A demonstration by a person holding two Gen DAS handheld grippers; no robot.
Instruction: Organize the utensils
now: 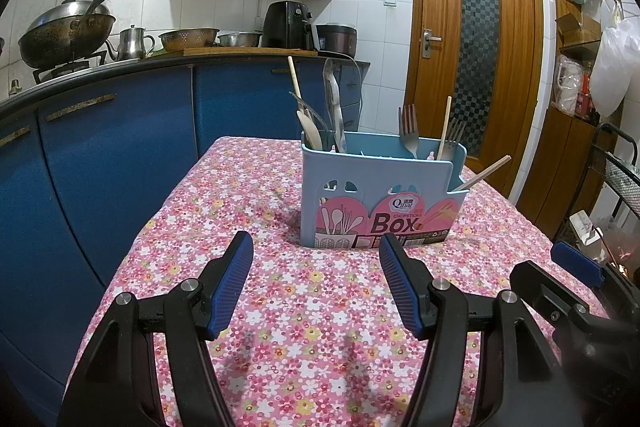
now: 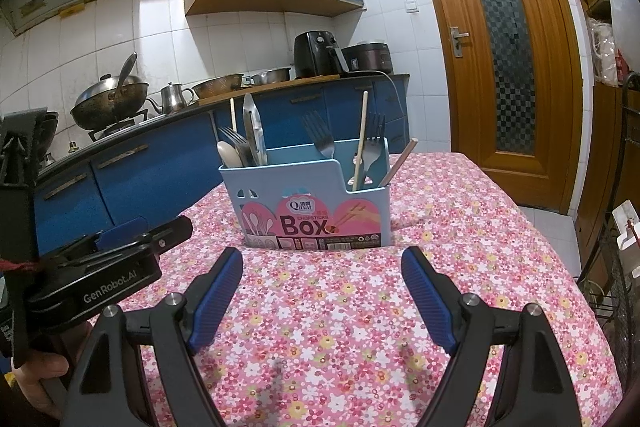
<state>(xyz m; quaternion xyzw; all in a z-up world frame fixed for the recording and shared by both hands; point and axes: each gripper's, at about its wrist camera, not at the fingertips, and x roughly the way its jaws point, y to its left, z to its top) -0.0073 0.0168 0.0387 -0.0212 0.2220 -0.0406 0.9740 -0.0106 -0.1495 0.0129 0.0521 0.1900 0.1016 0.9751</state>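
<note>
While I hold both grippers low over the floral tablecloth (image 1: 312, 307), the left gripper (image 1: 316, 251) and right gripper (image 2: 322, 267) gape wide, empty. The blue chopsticks box (image 2: 312, 195) stands just beyond, holding forks (image 2: 320, 139), spoons and chopsticks (image 2: 362, 143).

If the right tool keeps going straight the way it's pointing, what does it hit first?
Probably the blue utensil box, at its labelled front. The right tool is open and empty, with only bare floral tablecloth between; being tilted downward, it might touch cloth first.
</note>
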